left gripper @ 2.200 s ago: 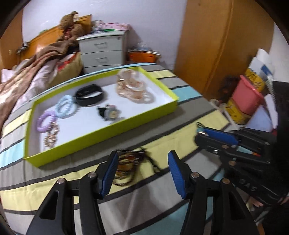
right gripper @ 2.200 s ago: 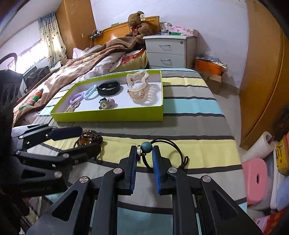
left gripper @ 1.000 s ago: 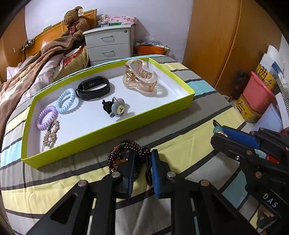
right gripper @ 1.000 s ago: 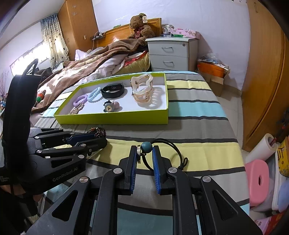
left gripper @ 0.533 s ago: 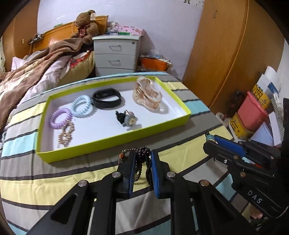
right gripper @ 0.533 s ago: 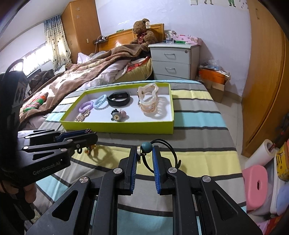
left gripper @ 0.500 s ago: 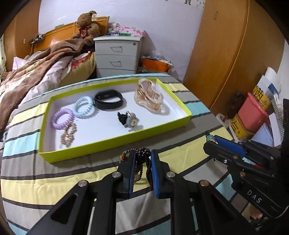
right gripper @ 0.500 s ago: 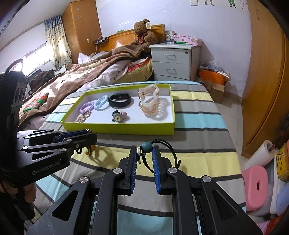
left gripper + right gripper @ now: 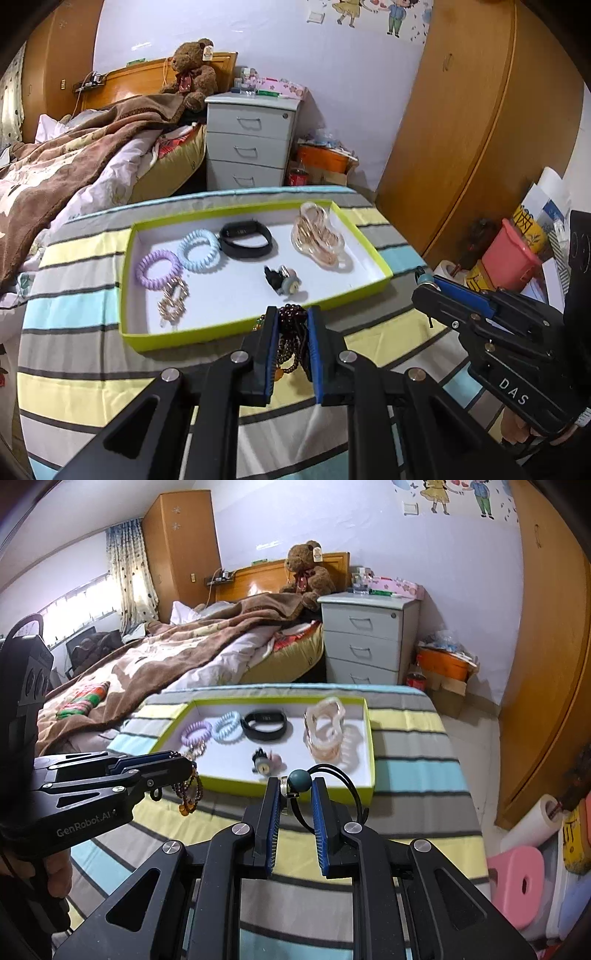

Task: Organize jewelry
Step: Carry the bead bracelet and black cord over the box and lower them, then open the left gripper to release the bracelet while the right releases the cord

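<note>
I am pinching the beaded bracelet (image 9: 291, 339) in my left gripper (image 9: 291, 347), lifted off the striped cloth (image 9: 92, 398); it is dangling limp and light, so gripping bunched strands seems safest. My right gripper (image 9: 295, 805) is clamping the black cord necklace (image 9: 297, 781). The green tray (image 9: 236, 334) is lying at twelve o'clock, its near wall in the way.
</note>
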Demonstrator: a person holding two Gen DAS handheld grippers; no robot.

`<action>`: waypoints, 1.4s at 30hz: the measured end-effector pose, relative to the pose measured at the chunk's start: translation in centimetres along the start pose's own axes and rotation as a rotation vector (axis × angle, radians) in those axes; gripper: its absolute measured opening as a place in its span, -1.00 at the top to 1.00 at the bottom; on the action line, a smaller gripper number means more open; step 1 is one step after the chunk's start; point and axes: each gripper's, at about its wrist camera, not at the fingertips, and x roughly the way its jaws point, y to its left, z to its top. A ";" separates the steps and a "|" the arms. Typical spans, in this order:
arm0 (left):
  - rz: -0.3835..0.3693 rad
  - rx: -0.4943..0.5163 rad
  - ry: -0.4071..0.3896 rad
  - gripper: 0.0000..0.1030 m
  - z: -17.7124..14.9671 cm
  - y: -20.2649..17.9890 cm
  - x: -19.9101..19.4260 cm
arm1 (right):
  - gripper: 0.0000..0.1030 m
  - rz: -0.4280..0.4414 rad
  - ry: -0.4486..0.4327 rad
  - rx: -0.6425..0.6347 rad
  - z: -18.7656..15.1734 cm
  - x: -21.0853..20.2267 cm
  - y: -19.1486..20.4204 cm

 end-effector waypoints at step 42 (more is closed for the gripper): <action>-0.003 -0.079 0.116 0.69 2.7 5.3 7.7 | 0.67 0.012 0.193 -0.125 1.6 11.0 0.3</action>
